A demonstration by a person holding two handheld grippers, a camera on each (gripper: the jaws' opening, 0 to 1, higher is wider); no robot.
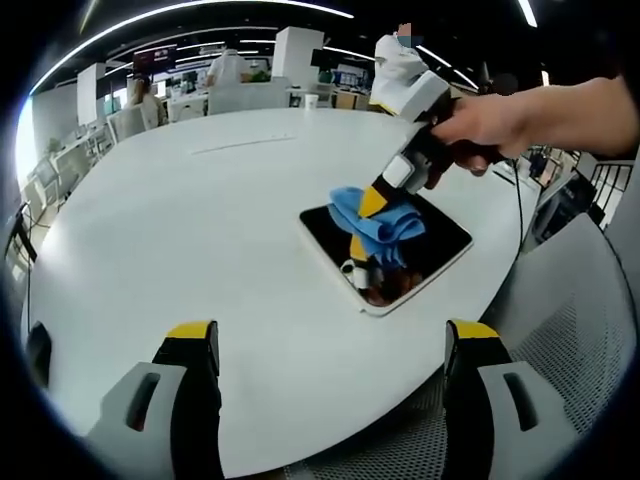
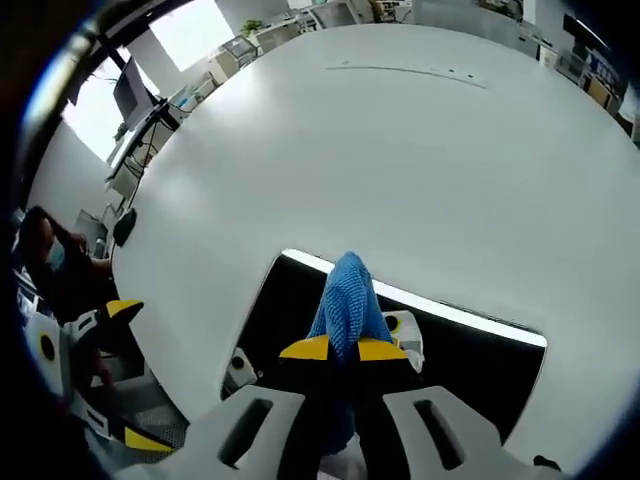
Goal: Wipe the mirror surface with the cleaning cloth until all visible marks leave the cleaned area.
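Blue microfibre, the cleaning cloth (image 1: 378, 218) lies bunched on the mirror (image 1: 440, 243), a dark rectangular sheet with a pale edge that rests flat on the white round worktop (image 1: 200, 220), near the rim closest to the person. In the left gripper view the right gripper (image 1: 372, 203) comes down onto the mirror from above and to the right, held by a bare hand (image 1: 490, 122), its yellow-tipped fingers (image 1: 374, 200) closed on the cloth and pressing it against the glass; the mirror throws back a reflection of the tool and cloth just below the contact. The left gripper (image 1: 335, 345) hangs above the worktop on the near side of the mirror, well apart from it, its two fingers (image 1: 192, 335) spread wide with nothing between them. In the right gripper view the cleaning cloth (image 2: 347, 300) rises out of the right gripper (image 2: 342, 350), whose yellow fingertips (image 2: 305, 348) sit clamped together on it, and the cloth crosses the mirror (image 2: 480, 360) toward its far pale edge. Beyond the mirror's left side in that view, the left gripper (image 2: 110, 330) shows at the worktop's (image 2: 400, 150) edge with a seated person (image 2: 50, 265) behind it. Office desks and monitors stand past the far side of the worktop.
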